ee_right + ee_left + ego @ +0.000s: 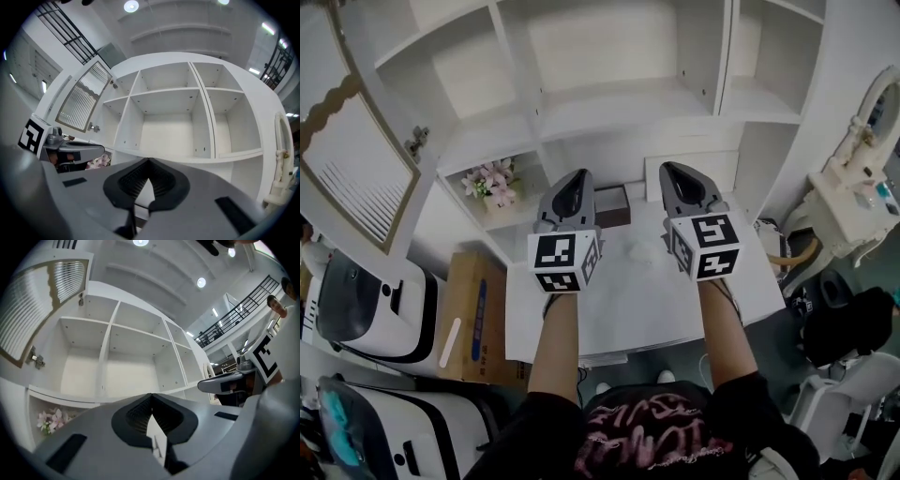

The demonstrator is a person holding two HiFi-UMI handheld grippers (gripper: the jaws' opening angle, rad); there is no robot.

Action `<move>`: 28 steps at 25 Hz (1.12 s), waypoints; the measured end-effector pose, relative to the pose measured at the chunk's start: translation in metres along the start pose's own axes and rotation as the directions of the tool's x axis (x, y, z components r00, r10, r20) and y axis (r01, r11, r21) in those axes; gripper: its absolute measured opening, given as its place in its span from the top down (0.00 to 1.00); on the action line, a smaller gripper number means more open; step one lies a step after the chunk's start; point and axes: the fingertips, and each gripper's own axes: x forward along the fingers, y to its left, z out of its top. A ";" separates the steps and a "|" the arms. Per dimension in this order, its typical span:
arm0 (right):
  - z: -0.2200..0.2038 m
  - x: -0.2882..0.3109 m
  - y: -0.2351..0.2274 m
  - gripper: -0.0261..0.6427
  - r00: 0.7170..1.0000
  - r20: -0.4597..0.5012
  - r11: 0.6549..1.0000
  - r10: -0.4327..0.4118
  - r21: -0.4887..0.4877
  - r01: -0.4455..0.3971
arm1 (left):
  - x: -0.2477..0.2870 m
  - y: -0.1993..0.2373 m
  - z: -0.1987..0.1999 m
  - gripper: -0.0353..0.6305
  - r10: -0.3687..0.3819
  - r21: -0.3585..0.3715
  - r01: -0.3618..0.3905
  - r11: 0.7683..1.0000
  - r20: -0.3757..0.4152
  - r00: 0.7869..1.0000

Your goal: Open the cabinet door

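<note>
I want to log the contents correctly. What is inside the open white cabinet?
The upper compartments are bare. Pink flowers sit in the lower left compartment. Anything behind the flowers is covered by them.

The left forearm [555, 347] and right forearm [722, 328] stretched forward side by side over the surface [628, 305]. The left tongs [573, 180] and right tongs [677, 172] pointed toward its far edge, roughly level, parallel and a little apart. Both pairs of jaws were pressed together at the tips with nothing between them.
</note>
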 end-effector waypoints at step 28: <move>-0.038 0.008 0.023 0.94 0.998 -0.049 0.999 0.043 0.028 -0.041 | -0.007 0.000 -0.029 0.92 0.006 -0.003 -0.006 1.000 -0.043 0.999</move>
